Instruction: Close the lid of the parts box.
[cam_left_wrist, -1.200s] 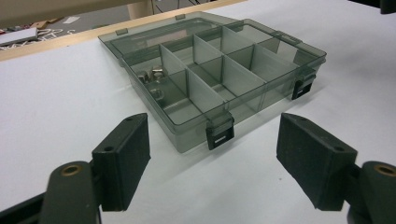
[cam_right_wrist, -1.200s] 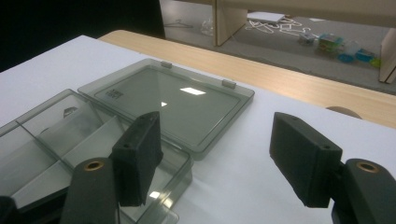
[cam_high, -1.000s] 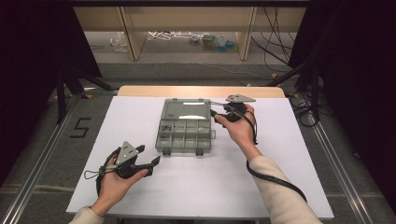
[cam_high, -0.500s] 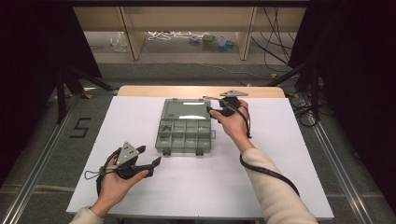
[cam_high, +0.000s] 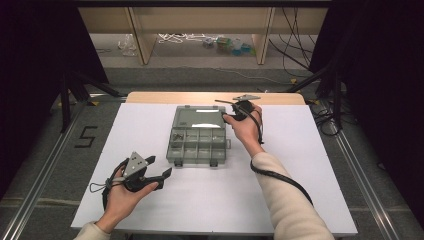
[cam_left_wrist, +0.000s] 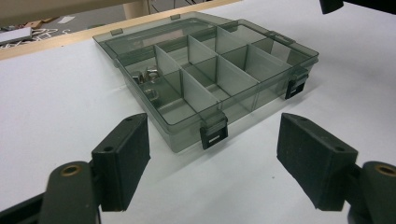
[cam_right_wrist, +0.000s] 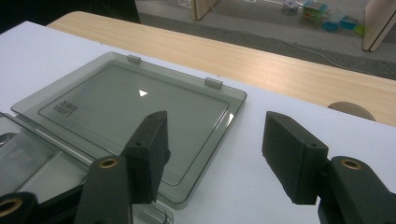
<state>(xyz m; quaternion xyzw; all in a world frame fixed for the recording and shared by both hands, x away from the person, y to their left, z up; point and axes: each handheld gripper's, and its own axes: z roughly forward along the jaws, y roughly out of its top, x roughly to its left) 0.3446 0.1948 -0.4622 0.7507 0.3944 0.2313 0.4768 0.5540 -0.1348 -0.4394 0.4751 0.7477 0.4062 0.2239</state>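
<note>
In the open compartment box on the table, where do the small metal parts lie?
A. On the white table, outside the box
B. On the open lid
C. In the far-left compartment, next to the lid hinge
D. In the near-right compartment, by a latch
C: in the high view the metal parts sit in the far-left cell of the compartment box, just beside the flat-open lid; the other cells look empty.

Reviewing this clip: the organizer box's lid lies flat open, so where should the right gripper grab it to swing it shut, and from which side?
Probably the lid's free far edge, by its clips, coming from the right corner where the right gripper hovers with jaws closing but empty. The lid lies flat on the table, hinged to the tray, so one jaw must slip under that thin rim.
</note>
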